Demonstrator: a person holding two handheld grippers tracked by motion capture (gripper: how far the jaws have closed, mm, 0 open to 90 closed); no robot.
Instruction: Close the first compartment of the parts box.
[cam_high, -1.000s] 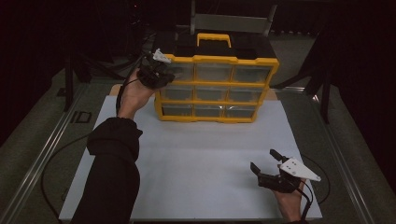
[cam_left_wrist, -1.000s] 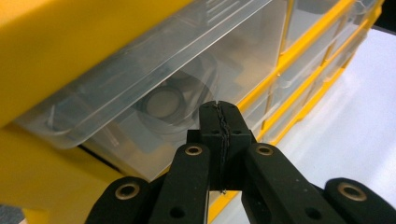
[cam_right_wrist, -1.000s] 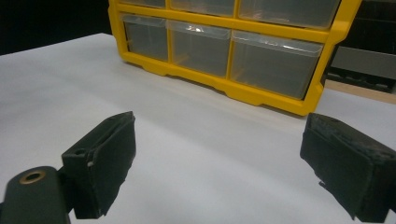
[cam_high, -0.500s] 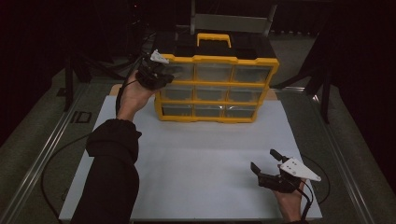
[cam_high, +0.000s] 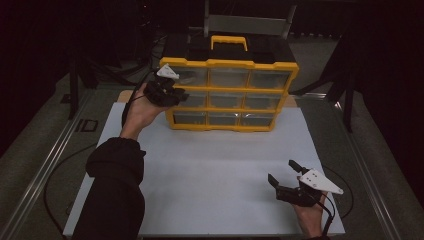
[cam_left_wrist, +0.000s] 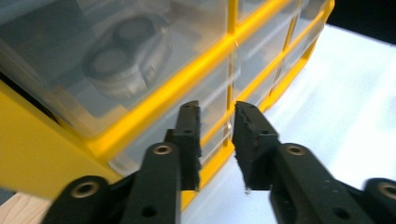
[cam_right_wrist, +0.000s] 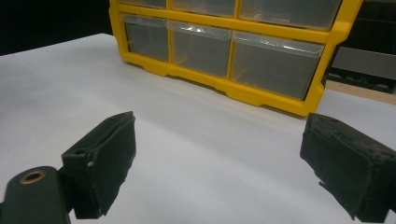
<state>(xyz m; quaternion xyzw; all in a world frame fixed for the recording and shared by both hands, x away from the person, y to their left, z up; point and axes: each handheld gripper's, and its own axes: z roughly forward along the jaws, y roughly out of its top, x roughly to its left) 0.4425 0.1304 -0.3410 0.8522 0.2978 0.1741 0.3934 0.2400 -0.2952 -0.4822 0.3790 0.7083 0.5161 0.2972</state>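
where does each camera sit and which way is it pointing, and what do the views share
High view: fixed above the person's side, looking forward and down on the white table; both forearms enter from below, left tongs at the yellow drawer cabinet, right tongs low near the table's near right edge.
Left gripper view: rides on the left tongs, close against the cabinet's clear drawers; jaws narrowly apart.
Right gripper view: rides on the right tongs, looking low across the table to the cabinet's bottom drawers; jaws wide apart.
Shared: all three show the cabinet.

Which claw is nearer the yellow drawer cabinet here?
Left. The left claw is up against the yellow drawer cabinet at its left-hand drawers; the right claw sits far back near the table's front edge.
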